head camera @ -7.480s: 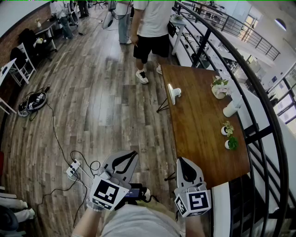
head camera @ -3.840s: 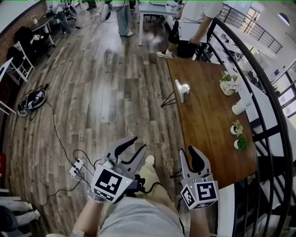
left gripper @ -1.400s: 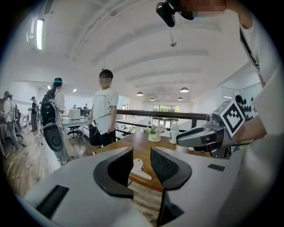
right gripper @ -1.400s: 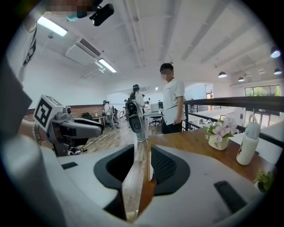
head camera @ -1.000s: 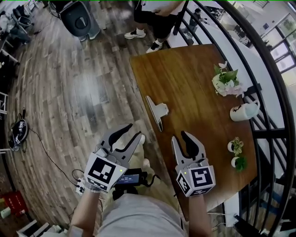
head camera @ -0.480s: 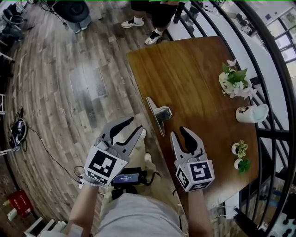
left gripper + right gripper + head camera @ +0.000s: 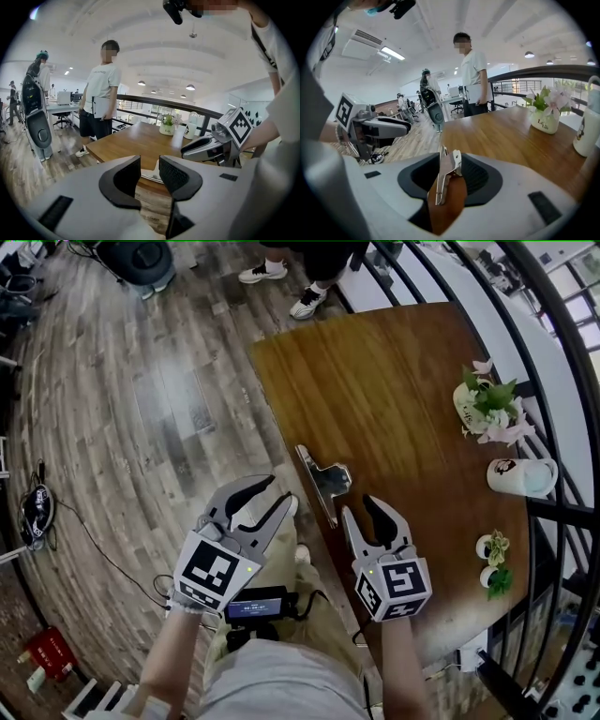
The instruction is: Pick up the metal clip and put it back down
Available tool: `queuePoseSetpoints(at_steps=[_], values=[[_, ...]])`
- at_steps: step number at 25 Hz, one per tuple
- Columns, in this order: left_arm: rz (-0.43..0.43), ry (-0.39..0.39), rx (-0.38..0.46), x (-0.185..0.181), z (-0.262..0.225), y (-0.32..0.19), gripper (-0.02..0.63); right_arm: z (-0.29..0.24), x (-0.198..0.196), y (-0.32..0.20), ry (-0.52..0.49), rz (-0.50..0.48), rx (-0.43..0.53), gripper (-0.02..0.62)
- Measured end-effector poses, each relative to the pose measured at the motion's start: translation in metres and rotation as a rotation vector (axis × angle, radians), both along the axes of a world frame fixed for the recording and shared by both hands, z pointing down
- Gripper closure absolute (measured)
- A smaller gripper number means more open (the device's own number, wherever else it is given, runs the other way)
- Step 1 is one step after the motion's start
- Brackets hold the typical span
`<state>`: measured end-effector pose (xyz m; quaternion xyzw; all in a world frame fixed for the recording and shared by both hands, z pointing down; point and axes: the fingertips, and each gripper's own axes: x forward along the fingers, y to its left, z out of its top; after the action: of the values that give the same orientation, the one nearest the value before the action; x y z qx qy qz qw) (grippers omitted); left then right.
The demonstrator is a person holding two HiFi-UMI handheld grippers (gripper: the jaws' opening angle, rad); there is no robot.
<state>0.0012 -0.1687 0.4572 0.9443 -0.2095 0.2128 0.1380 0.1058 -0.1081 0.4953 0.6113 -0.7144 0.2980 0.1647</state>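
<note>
Now left claw spread, right claw just opened wider, empty, near metal clip; pot holds flowers.

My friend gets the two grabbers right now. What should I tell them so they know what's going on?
Left gripper: jaws apart, empty, over the floor beside the table edge.
Right gripper: jaws wide and just been opening. The metal clip shows in their gap, but the pads are not pressing on it.
Metal clip: lying on the wooden table at its left edge, just ahead of the right gripper.
Done: nothing yet; the clip has not been lifted.
Left to do: close on the clip, lift it, then set it back on the table.
</note>
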Motion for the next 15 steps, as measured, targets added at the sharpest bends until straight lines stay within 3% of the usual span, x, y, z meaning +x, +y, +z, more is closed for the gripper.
queuePoseSetpoints(at_steps=[15], values=[[0.027,-0.009,-0.046,0.007,0.028,-0.020,0.480,0.053,-0.003,-0.023,-0.067,0.007,-0.092,0.440]])
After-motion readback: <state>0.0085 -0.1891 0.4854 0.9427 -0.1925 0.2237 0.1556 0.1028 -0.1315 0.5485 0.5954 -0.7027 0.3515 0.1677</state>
